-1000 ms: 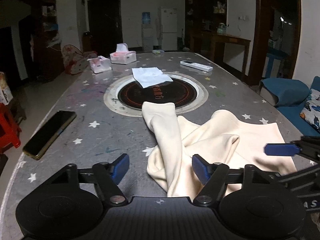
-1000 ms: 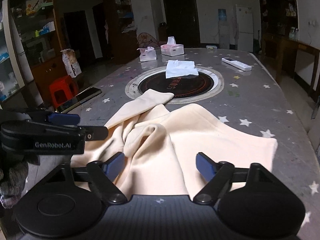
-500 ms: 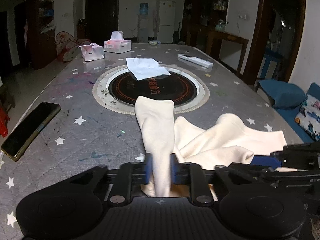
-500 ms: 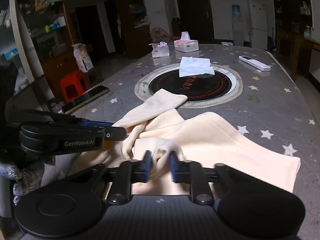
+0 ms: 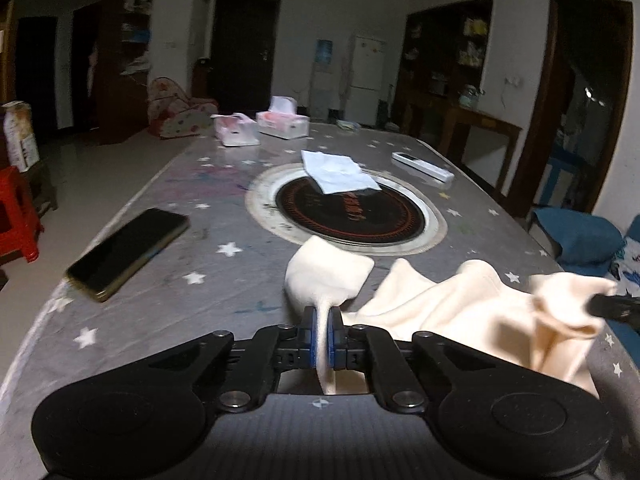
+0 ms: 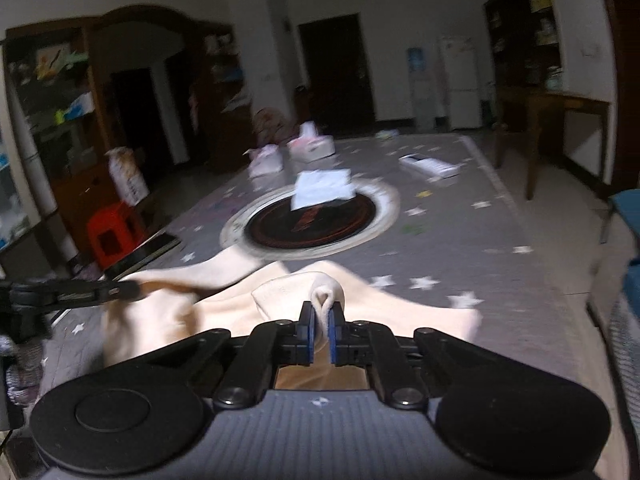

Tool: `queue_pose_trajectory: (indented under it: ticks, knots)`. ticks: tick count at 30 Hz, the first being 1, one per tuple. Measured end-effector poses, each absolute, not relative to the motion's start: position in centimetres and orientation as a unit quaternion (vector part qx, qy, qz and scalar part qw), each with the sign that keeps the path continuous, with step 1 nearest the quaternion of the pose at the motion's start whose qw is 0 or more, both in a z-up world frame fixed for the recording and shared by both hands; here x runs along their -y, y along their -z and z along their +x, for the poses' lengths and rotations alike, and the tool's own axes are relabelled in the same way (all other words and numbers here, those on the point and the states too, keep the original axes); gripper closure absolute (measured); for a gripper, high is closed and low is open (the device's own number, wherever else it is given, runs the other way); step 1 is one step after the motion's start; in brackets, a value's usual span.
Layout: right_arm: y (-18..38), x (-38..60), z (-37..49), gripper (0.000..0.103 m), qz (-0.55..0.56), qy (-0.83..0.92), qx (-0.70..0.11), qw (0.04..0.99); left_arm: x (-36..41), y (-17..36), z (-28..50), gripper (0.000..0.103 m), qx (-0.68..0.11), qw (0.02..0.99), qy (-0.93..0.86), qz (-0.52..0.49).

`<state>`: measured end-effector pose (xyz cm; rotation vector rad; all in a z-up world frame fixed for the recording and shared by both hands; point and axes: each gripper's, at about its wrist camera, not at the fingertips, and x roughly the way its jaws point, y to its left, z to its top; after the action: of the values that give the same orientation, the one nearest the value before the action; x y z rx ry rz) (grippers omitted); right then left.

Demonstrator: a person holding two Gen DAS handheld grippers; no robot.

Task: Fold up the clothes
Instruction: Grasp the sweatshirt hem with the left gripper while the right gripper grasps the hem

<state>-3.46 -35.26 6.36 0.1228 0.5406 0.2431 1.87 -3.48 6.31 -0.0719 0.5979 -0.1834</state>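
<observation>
The soft cream-coloured cloth garment [image 5: 460, 312] lies bunched on the grey star-patterned table [image 5: 192, 248], just this side of the round black cooktop ring [image 5: 348, 212]. The left gripper [image 5: 323, 338] is pinched tight on a thin fold of the garment's sleeve, and the right gripper [image 6: 322, 334] is pinched tight on another small fold of it. A second ago both grippers were wide open above the flat cloth; now they have closed and the cloth is pulled up into lifted folds.

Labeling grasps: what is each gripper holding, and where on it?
Both hold the cream garment. Left gripper is shut on its sleeve, partway along. Right gripper is shut on a pinched fold of the body.
</observation>
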Motion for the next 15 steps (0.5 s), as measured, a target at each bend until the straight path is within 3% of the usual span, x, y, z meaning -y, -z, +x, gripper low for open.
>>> queue_pose_trajectory:
  ticks: [15]
  knots:
    - [-7.5, 44.0, -13.5, 0.097, 0.079, -0.005, -0.233, 0.969, -2.3, -7.8, -9.4, 0.098, -0.294, 0.953, 0.048, -0.058]
